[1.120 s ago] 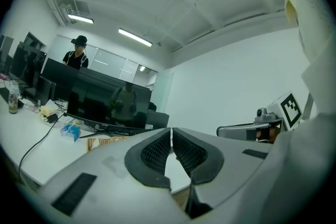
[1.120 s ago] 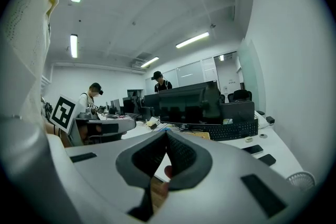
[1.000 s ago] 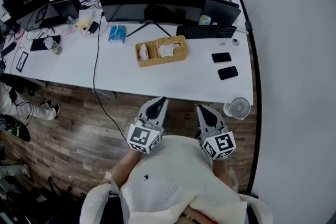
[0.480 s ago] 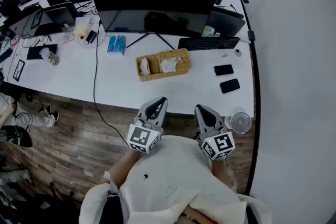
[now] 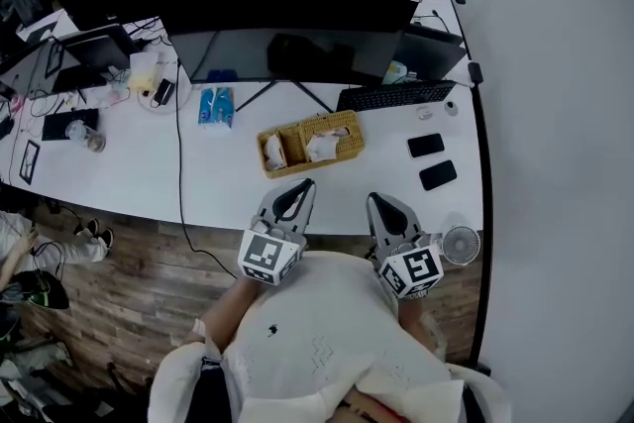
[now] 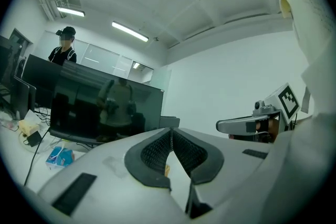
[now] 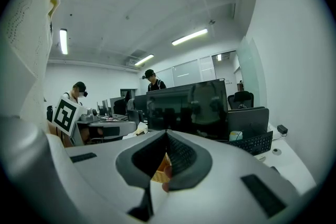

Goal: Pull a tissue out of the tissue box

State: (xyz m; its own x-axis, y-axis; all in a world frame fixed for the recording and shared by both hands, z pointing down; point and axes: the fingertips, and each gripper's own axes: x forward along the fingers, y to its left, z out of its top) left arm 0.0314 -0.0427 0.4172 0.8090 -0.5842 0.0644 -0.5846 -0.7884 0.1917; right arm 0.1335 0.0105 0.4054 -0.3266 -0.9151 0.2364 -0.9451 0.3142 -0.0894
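On the tabletop (image 5: 149, 178) the tissue box (image 5: 342, 122) sits untouched; my left claw (image 5: 297, 194) and right claw (image 5: 382, 206) hang closed and empty, nothing pulled yet.

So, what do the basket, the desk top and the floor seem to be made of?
Basket: woven wicker or rattan, tan and matte; the weave texture shows on its walls.
Desk top: probably smooth white laminate; the surface is even and plain.
Floor: brown wood or wood-look planks; grain and plank seams show, but which of the two it is stays unclear.
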